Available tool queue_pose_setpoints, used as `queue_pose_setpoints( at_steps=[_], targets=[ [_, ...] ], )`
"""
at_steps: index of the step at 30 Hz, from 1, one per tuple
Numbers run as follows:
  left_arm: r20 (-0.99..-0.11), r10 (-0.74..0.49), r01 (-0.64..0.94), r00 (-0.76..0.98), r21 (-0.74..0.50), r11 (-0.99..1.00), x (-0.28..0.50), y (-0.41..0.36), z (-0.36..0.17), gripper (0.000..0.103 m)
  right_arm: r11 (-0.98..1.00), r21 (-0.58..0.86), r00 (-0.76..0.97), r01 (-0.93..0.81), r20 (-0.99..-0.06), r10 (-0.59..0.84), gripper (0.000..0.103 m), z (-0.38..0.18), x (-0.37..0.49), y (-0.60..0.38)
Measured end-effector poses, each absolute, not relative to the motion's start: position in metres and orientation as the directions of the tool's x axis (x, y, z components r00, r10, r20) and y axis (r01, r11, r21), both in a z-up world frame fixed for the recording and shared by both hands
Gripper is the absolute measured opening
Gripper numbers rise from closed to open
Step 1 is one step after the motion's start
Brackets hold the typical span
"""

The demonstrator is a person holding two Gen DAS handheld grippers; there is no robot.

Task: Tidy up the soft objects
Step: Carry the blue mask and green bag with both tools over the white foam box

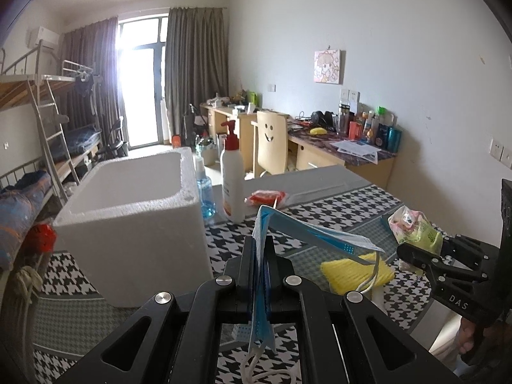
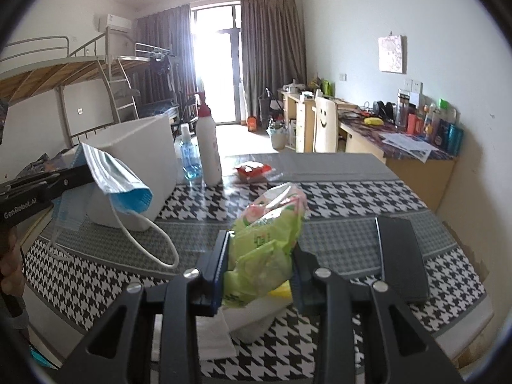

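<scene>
My left gripper (image 1: 260, 249) is shut on a bunch of blue face masks (image 1: 307, 233); they droop to the right and their ear loops hang down. In the right wrist view the same masks (image 2: 118, 176) hang from the left gripper (image 2: 80, 172) in front of the white foam box (image 2: 144, 147). My right gripper (image 2: 260, 256) is shut on a green and pink soft tissue pack (image 2: 272, 224), held above the table. The left wrist view shows this right gripper (image 1: 416, 252) with the pack (image 1: 412, 227) at the far right. The open foam box (image 1: 128, 192) stands left of the masks.
On the houndstooth tablecloth (image 2: 352, 198) stand a white pump bottle (image 2: 208, 147) and a blue spray bottle (image 2: 190, 160), next to the box. A red packet (image 2: 252, 171) lies behind them. A yellow cloth (image 1: 348, 272), white tissues (image 2: 217, 332) and a black flat case (image 2: 403, 256) lie near the grippers.
</scene>
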State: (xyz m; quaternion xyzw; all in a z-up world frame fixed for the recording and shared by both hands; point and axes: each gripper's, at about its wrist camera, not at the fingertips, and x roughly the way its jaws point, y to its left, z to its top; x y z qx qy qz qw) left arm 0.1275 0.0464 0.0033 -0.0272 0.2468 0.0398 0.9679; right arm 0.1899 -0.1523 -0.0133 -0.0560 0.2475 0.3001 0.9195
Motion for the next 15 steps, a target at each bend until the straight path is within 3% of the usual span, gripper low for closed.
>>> queue_pose_setpoints(
  at_steps=[15],
  targets=[
    [-0.438,0.072,-0.091,0.896,-0.023,0.996,0.137,0.058,0.027,0.005,0.79,0.034,0.698,-0.612,-0.447,0.56,0.038,0.006,0.199,-0.135]
  ],
)
